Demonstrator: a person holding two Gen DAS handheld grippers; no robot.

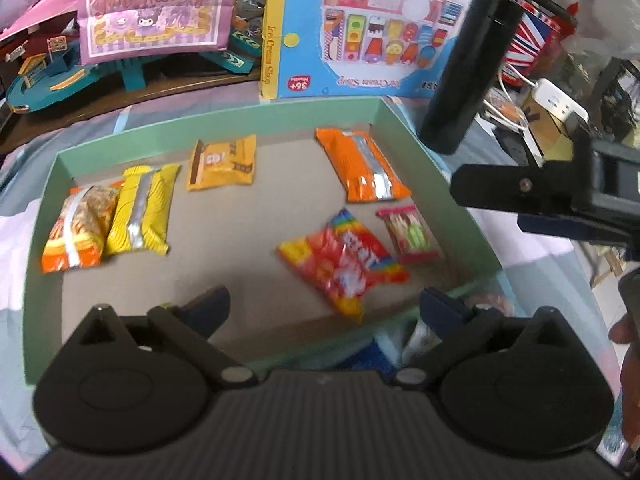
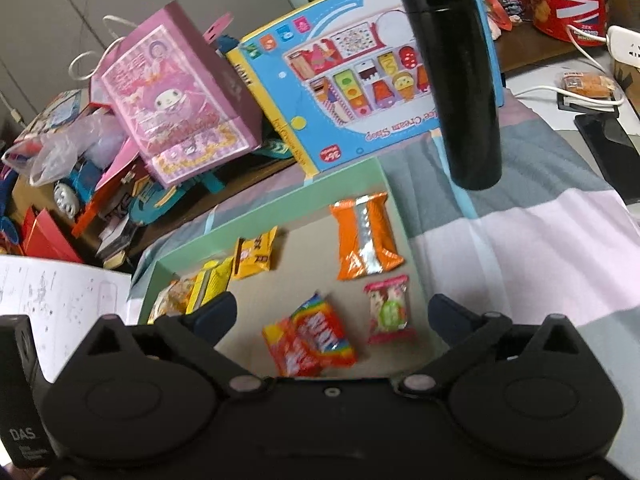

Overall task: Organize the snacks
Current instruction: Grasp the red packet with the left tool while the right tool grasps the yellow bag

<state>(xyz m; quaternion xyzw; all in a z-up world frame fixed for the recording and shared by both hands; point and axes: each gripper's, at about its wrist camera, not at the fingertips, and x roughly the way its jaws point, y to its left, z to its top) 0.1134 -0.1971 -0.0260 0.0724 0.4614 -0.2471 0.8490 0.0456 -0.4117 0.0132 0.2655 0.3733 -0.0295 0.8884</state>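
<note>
A green-walled tray (image 1: 224,118) holds several snack packs. In the left wrist view: an orange pack (image 1: 362,165) at the far right, a yellow-brown pack (image 1: 222,163), a yellow pack (image 1: 142,209) beside an orange noodle pack (image 1: 80,229) at the left, a rainbow candy pack (image 1: 344,262) and a small pink pack (image 1: 408,234). My left gripper (image 1: 324,308) is open and empty over the tray's near edge. My right gripper (image 2: 330,316) is open and empty above the rainbow pack (image 2: 310,336) and pink pack (image 2: 388,310); it also shows at the right of the left wrist view (image 1: 540,196).
A tall black flask (image 2: 456,76) stands right of the tray (image 2: 348,178) on the striped cloth (image 2: 540,240). A blue toy box (image 1: 372,32), a pink gift bag (image 1: 156,8) and toys crowd behind. A phone (image 2: 612,152) and power strip (image 2: 626,46) lie far right.
</note>
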